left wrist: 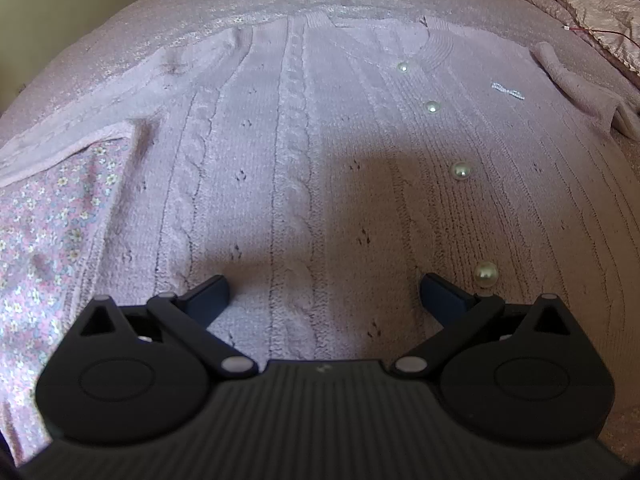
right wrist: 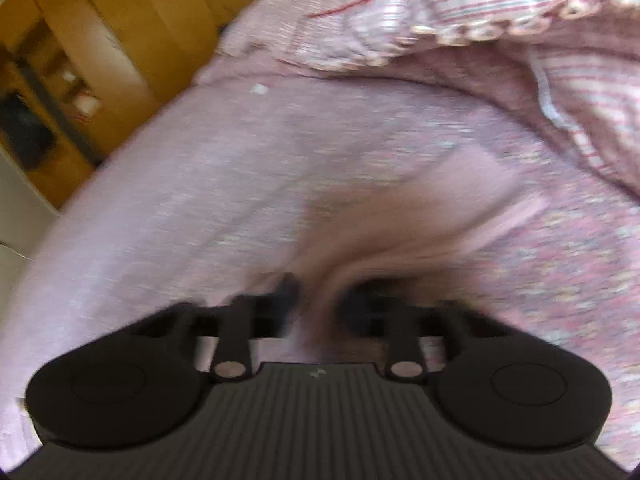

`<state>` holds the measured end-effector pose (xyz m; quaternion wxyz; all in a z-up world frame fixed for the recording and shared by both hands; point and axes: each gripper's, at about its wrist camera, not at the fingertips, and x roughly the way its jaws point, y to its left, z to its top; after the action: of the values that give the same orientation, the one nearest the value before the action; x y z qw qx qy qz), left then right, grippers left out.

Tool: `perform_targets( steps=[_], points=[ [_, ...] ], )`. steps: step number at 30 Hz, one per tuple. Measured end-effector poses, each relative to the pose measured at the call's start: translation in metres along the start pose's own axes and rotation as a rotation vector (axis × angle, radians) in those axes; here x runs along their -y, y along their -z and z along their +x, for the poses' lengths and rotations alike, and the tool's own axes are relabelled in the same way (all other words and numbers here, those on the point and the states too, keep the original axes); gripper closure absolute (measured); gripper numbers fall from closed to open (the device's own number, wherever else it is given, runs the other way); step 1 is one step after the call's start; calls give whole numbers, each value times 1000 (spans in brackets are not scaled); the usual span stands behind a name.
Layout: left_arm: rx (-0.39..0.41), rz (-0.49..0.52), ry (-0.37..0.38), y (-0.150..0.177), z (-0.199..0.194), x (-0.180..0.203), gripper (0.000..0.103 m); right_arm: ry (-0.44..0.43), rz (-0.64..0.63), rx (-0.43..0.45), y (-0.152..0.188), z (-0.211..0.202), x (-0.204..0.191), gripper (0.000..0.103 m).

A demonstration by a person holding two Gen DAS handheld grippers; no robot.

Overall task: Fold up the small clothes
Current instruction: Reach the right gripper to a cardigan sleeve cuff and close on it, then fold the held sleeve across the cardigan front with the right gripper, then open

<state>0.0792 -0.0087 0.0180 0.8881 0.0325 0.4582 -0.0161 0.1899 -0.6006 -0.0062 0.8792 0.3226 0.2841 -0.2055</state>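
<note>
Blurrily, the right hand-held gripper [right wrist: 318, 300] pinches pink knit fabric [right wrist: 400, 240].

Pink cable-knit cardigan [left wrist: 288, 152] — flat, pearl-buttoned

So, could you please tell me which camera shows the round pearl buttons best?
The left wrist view: the pearl buttons sit sharp along the pale pink cable-knit cardigan. The right wrist view is blurred and shows no buttons.
</note>
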Motion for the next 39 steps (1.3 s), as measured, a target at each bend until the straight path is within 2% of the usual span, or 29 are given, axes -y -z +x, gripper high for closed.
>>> perform_targets(
  steps=[1, 8, 16, 24, 31, 39],
  points=[
    [-1, 1, -1, 0, 0, 0, 0, -15, -5, 17, -1, -6, 2, 92],
    [-6, 5, 7, -2, -1, -2, 0, 2, -79, 164, -19, -56, 2, 94],
    [0, 9, 20, -1, -2, -3, 0, -77, -77, 232, -34, -108, -11, 94],
    [-4, -21, 41, -7, -8, -13, 0, -211, -125, 227, -22, -157, -63, 94],
    [9, -20, 24, -14, -16, -27, 0, -292, -196, 210, 10, -185, -123, 94],
    [11, -76, 38, -25, -29, -52, 0, -356, -282, 166, 50, -199, -198, 94]
  ],
)
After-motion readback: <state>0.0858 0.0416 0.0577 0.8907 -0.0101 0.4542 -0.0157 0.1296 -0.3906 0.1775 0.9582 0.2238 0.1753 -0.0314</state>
